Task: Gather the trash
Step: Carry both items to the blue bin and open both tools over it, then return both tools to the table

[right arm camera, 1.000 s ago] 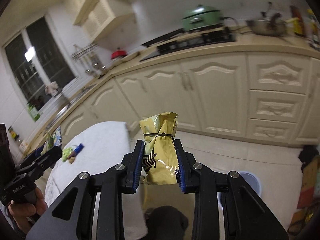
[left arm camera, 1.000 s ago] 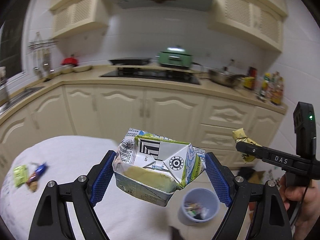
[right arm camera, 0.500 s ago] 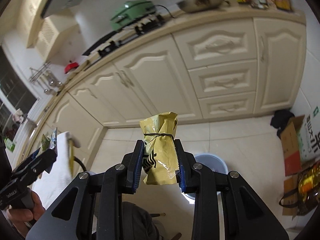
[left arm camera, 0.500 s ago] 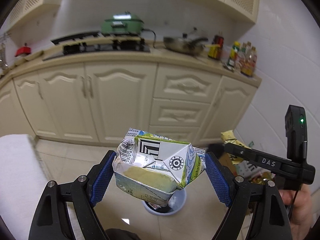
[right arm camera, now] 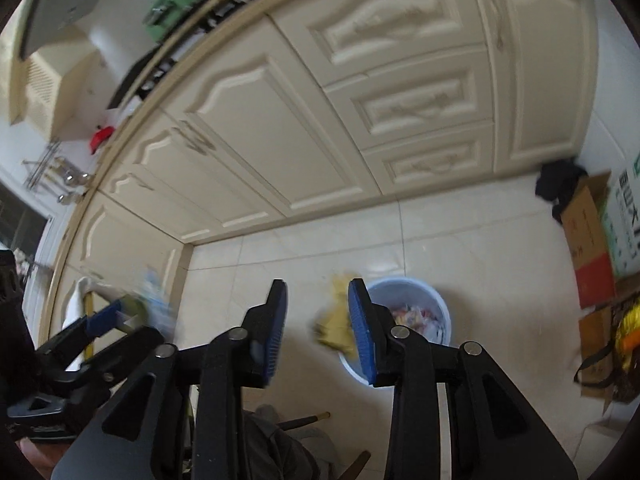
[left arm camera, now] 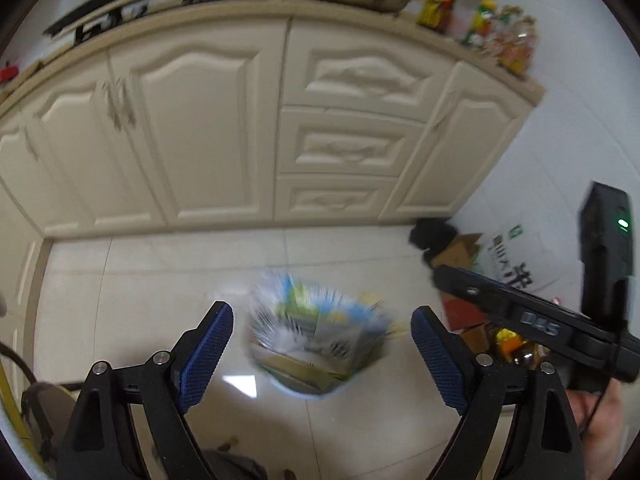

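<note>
My left gripper [left arm camera: 320,312] points down at the floor and its jaws are opening wide. The crumpled drink carton [left arm camera: 316,336] is a blur just beyond the blue pads [left arm camera: 204,352], free of both and dropping onto the pale blue bin [left arm camera: 308,388] underneath. My right gripper [right arm camera: 317,284] is also opening. The yellow snack wrapper [right arm camera: 334,320] is blurred below the fingertips, loose, at the left rim of the bin [right arm camera: 412,288], which holds several wrappers. In the right wrist view the left gripper [right arm camera: 108,316] shows at the left with the blurred carton [right arm camera: 156,296].
Cream kitchen cabinets [left arm camera: 248,128] run along the back, the tiled floor [right arm camera: 304,248] in front. Cardboard boxes [right arm camera: 588,236] and a black cloth [right arm camera: 560,184] sit by the right wall. The white-covered table's edge [right arm camera: 78,300] is at the left. A person's clothing [right arm camera: 280,440] shows below.
Both grippers swung away from the table and tipped down over the bin. Their jaws opened, and the carton and the yellow wrapper left the pads and are falling.
</note>
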{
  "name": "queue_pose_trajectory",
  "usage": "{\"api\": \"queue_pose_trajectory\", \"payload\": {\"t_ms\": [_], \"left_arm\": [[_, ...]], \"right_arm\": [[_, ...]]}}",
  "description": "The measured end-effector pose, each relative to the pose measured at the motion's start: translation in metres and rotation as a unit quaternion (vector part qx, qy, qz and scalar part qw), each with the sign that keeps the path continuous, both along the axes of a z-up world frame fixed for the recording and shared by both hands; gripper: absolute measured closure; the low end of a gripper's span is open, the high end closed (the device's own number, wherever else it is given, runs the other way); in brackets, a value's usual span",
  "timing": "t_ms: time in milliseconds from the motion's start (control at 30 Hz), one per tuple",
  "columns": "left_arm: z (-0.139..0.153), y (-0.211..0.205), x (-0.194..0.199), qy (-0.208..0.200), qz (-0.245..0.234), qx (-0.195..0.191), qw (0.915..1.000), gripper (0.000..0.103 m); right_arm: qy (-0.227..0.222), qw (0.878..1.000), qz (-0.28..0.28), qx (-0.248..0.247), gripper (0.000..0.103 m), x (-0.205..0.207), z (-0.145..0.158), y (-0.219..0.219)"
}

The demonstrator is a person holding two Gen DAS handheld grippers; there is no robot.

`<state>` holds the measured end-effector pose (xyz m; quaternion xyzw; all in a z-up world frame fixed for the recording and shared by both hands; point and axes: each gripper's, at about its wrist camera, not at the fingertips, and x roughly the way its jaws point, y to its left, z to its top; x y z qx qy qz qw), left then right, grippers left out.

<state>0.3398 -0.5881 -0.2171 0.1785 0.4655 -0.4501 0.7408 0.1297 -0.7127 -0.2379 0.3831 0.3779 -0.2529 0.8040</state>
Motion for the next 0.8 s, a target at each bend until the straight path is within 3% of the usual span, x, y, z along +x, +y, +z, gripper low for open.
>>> {"api": "queue_pose_trajectory", "payload": {"t_ms": [100,367,667,800], "left_arm": [[-0.006,-0.01,0.018,-0.001,0.015,0.011,0.9998,0.002],[0.019,0.004,0.025,-0.037,0.047,-0.004,0.9982,0.002],[0.061,0.073,-0.013,-0.081,0.086,-0.048,0.9918,0.001],[0.084,0.149,-0.037,-0.092,0.101,-0.076,0.9877,0.001]], "right_arm": [[-0.004,1.0,-0.01,0.008,0.048,-0.005,-0.003,0.001],[0.0,1.0,-0.027,0.004,0.002,-0.008,0.003,0.013],[-0.016,1.0,-0.006,-0.021,0.0,0.012,0.038,0.05],[-0.035,0.999,0.016,-0.038,0.0,0.027,0.063,0.075]]}}
